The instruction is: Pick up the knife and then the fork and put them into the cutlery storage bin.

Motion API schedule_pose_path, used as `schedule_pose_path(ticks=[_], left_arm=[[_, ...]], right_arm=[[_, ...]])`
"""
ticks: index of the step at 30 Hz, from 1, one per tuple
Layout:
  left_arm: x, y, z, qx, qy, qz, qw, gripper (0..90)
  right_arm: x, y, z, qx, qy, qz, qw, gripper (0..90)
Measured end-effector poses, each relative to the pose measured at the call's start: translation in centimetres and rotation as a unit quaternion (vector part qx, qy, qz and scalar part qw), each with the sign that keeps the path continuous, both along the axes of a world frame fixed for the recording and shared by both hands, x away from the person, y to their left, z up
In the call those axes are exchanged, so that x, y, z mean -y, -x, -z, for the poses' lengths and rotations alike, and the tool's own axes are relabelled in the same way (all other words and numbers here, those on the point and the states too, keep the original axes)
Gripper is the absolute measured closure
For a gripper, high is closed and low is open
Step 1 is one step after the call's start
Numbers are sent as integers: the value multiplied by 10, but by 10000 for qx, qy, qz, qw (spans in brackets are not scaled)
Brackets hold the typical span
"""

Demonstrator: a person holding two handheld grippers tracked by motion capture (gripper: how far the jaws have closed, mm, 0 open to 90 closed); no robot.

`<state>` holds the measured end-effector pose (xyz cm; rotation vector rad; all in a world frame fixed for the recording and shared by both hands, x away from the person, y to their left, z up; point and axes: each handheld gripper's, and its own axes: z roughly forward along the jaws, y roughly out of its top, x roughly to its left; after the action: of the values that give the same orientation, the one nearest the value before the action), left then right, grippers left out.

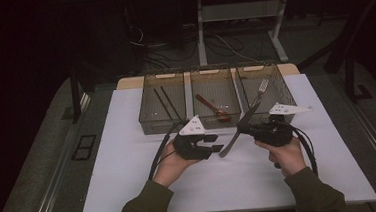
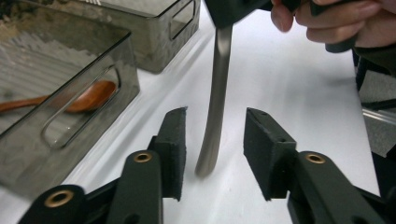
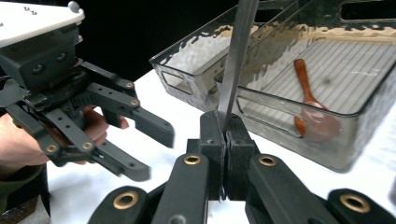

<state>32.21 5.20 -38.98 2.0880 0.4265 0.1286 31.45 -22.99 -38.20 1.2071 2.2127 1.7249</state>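
Two grippers meet over the white table (image 1: 131,180): right gripper (image 3: 226,135) clamped on a long silver metal fork (image 1: 244,117), its axis slanting toward the right clear tray (image 1: 287,91), handle end between the left gripper's (image 2: 212,149) parted, non-touching jaws.

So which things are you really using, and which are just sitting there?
In use:
right gripper, shut on the fork
left gripper, open around the fork's handle end

Just sitting there:
wooden spoon in the middle bin
chopsticks in the left bin
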Motion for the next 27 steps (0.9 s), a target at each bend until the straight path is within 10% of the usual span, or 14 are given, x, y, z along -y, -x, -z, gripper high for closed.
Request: schedule_pose_path(ticks=[27], left_arm=[[-91, 41, 29, -28, 107, -661, 9978, 248]], right_arm=[[68, -7, -26, 137, 127, 562, 9982, 886]])
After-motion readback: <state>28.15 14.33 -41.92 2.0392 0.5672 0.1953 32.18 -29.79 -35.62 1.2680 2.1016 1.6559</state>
